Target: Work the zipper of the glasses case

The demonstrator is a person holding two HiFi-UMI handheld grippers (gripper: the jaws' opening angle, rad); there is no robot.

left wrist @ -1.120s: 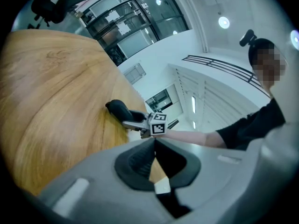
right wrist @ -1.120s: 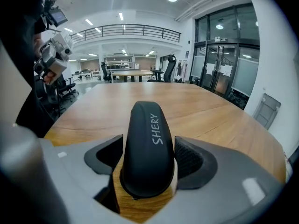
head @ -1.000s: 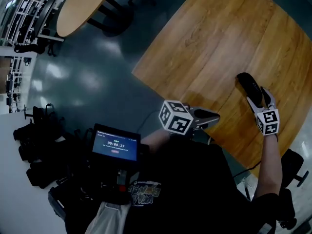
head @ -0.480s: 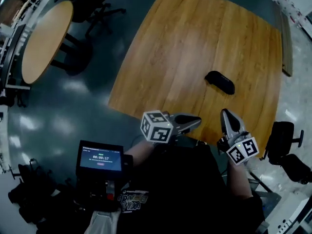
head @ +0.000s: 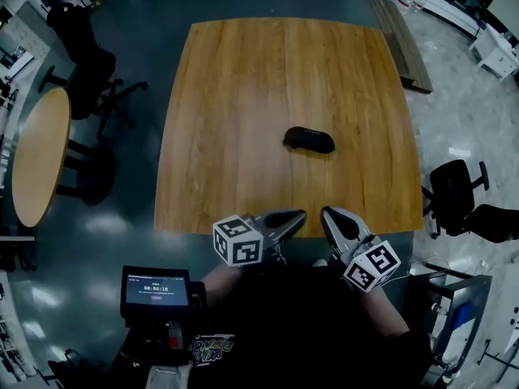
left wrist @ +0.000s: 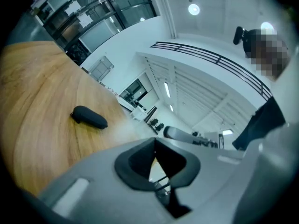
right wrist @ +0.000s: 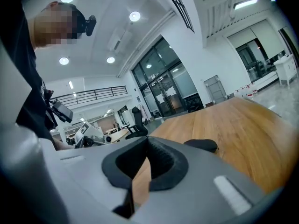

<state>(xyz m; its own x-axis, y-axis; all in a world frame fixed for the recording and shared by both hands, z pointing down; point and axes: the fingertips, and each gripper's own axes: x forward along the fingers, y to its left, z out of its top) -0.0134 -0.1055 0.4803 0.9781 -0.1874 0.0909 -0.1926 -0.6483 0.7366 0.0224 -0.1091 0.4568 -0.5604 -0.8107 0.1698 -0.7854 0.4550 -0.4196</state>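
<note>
The black glasses case (head: 309,139) lies alone near the middle of the wooden table (head: 227,96), its long side across the view. Both grippers hover side by side over the table's near edge, well short of the case and touching nothing. My left gripper (head: 297,215) is shut and empty; in the left gripper view its pads meet (left wrist: 154,154), with the case (left wrist: 88,117) far off at the left. My right gripper (head: 330,215) is also shut and empty; the right gripper view shows its closed jaws (right wrist: 146,158) and the case (right wrist: 201,145) beyond them.
A small screen (head: 154,290) hangs at the person's chest. Office chairs (head: 458,193) stand right of the table and another (head: 89,63) at the left, beside a round table (head: 36,156). A bench (head: 401,35) runs along the far right.
The right gripper has left the case, drawn back to the table's near edge and gone from open to shut. The case stays on the table. The head view has swung to face the table squarely.
</note>
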